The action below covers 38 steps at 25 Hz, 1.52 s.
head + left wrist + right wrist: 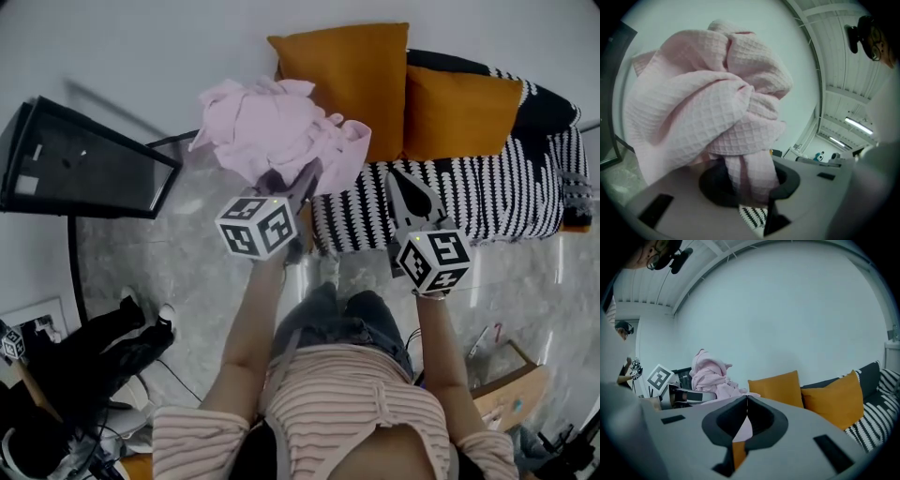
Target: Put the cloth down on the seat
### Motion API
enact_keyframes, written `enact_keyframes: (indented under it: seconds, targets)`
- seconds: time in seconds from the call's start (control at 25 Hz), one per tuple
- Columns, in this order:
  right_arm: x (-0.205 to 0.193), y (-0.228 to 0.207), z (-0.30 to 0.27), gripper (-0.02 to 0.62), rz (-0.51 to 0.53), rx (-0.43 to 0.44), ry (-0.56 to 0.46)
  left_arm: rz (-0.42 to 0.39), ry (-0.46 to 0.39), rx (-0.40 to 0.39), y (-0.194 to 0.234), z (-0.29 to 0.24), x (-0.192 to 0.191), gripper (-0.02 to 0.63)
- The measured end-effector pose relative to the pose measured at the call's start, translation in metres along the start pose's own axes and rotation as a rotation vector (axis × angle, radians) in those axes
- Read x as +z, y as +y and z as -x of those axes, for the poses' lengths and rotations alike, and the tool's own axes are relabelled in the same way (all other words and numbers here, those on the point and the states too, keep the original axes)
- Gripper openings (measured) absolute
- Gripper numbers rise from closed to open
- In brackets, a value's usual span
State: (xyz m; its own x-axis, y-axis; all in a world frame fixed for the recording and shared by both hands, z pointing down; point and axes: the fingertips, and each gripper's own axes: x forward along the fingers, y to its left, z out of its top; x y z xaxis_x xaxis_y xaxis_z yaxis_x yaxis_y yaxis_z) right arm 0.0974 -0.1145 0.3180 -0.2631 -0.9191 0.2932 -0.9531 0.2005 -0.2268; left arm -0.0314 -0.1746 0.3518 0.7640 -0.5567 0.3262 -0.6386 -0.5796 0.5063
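Carry step: my left gripper (307, 178) clamps the cloth (272, 127), which is bunched above its jaws. The right gripper (398, 183) is closed and empty. Next I'd lower the cloth onto the seat (487, 202) ahead-right, then release.

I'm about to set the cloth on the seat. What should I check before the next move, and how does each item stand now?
1. Cloth pinched in the left gripper: ok, a fold runs between its jaws.
2. Right gripper empty: ok, its jaws are together on nothing.
3. Bare striped seat to land on: ok, in front of the orange cushions.
4. Cloth above the seat: not ok, most of it hangs left of the seat's end.
5. Cloth apart from the cushions: cannot tell, it overlaps one in the head view.
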Motion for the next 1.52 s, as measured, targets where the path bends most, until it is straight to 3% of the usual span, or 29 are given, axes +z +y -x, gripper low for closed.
enact_keyframes:
  seconds: [0.6, 1.04, 1.52]
  targets:
    - [-0.024, -0.011, -0.063, 0.008, 0.018, 0.002, 0.118, 0.093, 0.121, 0.003, 0.049, -0.054, -0.033, 0.115]
    - [-0.080, -0.009, -0.099, 0.008, 0.091, 0.051, 0.258, 0.137, 0.175, 0.031, 0.076, -0.086, -0.066, 0.115]
    - [-0.121, -0.014, -0.116, 0.009, 0.063, 0.080, 0.361, 0.198, 0.237, 0.033, 0.089, -0.110, -0.098, 0.115]
